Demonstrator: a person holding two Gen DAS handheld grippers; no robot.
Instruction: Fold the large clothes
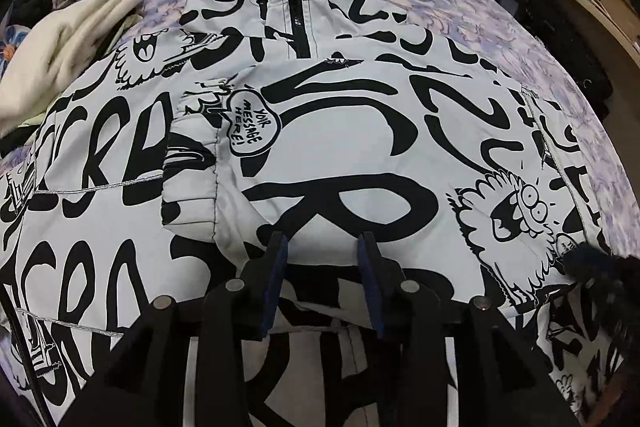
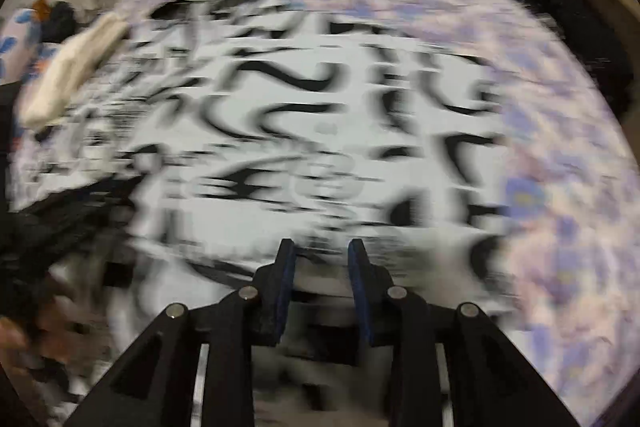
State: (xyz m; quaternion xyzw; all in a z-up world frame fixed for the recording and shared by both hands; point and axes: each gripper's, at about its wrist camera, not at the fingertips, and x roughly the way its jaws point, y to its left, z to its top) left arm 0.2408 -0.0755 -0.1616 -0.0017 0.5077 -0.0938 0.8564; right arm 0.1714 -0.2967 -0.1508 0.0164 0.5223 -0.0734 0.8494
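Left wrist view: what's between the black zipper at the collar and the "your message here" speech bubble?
Only the white jacket's own black-lettered print. Nothing else lies between the black zipper and the speech bubble in the left wrist view.

Left gripper (image 1: 323, 241) was held low, jaws parted, nothing between the pads. Right gripper (image 2: 321, 247) likewise appeared parted, though its view was heavily motion-blurred.

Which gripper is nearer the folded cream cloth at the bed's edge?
Left. The left gripper sits closer to the cream cloth; the right gripper is farther.
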